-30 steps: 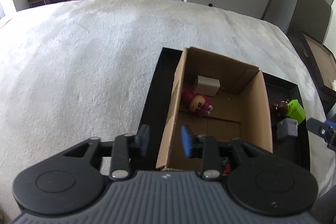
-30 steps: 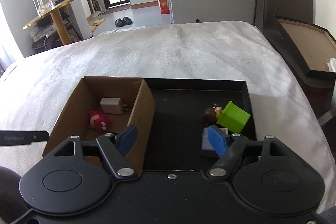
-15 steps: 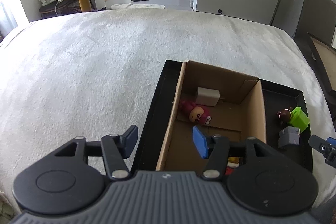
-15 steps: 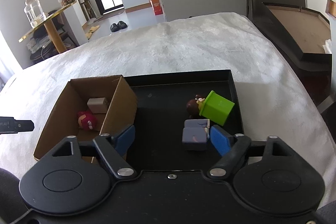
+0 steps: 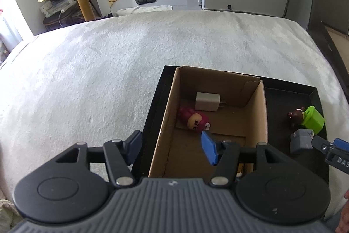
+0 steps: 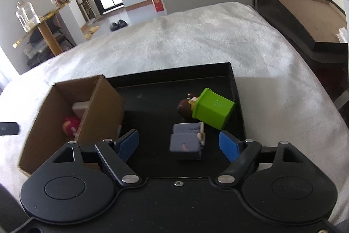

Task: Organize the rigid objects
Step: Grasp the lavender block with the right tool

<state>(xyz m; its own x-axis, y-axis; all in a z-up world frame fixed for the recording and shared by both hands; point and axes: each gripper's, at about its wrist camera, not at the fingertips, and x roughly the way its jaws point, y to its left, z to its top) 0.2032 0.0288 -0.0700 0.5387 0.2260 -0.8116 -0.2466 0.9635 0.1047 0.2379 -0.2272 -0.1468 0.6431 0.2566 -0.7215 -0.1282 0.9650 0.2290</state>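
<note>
Left wrist view: the left tongs (image 5: 172, 150) are hovering open and empty over the near wall of the cardboard box (image 5: 255, 121), which is holding a red figure (image 5: 195, 120) and a white charger (image 5: 207, 101). Right wrist view: the right tongs (image 6: 180, 145) are closing around the grey block (image 6: 186, 142) on the black tray (image 6: 152, 99), pads not yet touching it; the pick-up step appears in hand, and the next move likely calls for a firm, centred squeeze before lifting toward the box.

Left gripper (image 5: 171, 149) jaws wider; right gripper (image 6: 179, 146) lowered, jaws closing around grey block (image 6: 187, 142) (untouched).
</note>
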